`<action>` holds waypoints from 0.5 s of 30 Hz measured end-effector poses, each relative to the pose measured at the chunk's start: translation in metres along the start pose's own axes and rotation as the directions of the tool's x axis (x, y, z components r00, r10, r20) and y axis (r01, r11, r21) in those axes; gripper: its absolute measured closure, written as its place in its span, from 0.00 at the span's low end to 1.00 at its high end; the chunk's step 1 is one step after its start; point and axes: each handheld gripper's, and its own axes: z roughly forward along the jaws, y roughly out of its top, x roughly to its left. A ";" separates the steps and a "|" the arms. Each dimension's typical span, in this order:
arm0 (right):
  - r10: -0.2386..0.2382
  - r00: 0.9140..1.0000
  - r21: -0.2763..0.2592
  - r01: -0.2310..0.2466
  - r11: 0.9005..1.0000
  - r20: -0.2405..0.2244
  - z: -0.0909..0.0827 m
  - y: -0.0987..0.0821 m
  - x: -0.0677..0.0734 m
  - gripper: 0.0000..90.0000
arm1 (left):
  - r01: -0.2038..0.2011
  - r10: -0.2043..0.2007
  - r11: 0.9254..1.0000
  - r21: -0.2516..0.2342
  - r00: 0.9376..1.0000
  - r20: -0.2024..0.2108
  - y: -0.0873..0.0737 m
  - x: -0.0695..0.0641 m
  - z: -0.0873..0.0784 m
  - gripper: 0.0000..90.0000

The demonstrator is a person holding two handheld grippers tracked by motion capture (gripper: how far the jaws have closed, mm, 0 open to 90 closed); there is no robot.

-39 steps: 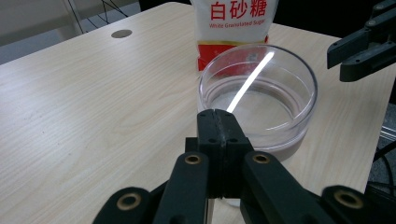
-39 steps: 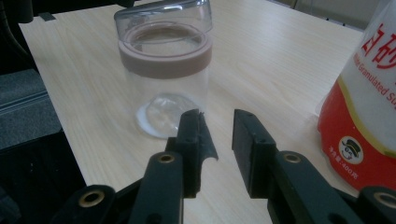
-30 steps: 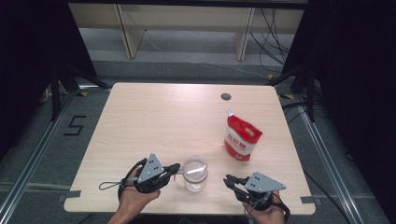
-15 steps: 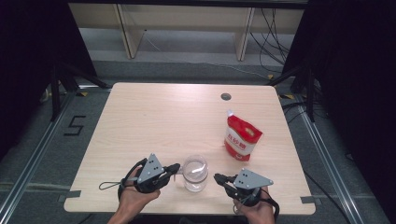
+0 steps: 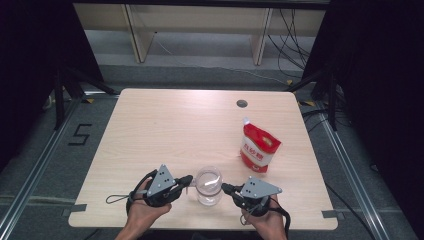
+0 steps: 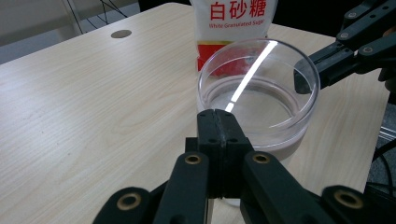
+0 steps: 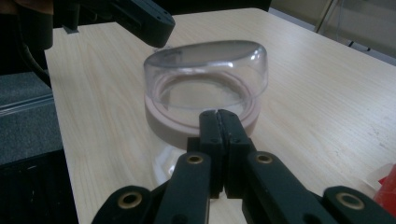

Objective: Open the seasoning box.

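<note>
left gripper [image 5: 186, 181]: near edge of the bench, left of the jar, held in a hand; fingers [image 6: 219, 135] pressed flat together with nothing between them, tips right at the jar's near-left wall, can't tell if actually touching

right gripper [image 5: 226, 189]: near edge too, right of the jar; fingers [image 7: 219, 130] just been closing and now together, empty, tips up against the jar's right side

clear jar [image 5: 208, 185]: standing upright on the bench between the two grippers, close to the near edge, roughly mid-width; see-through wall, pale band lower down, open top as seen from the left gripper view

sugar pouch [image 5: 259, 148]: red and white, standing a bit farther back and to the right of the jar, well apart from both grippers

bench [image 5: 175, 125]: light wood, small round dark hole [image 5: 242, 103] near the far edge, right of centre
</note>
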 end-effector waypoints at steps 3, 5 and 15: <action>0.008 1.000 -0.018 -0.008 1.000 0.004 0.001 0.004 0.002 1.00 | 0.026 -0.025 1.000 -0.003 1.000 0.005 -0.001 0.001 0.000 0.97; -0.004 1.000 -0.013 0.004 1.000 -0.019 0.002 0.005 0.001 1.00 | 0.046 -0.046 0.999 -0.014 0.999 0.017 -0.001 0.002 0.000 0.95; -0.021 1.000 -0.033 0.021 0.999 -0.011 0.004 0.011 0.004 1.00 | 0.046 -0.046 0.999 0.021 0.999 0.020 -0.015 0.011 -0.021 0.49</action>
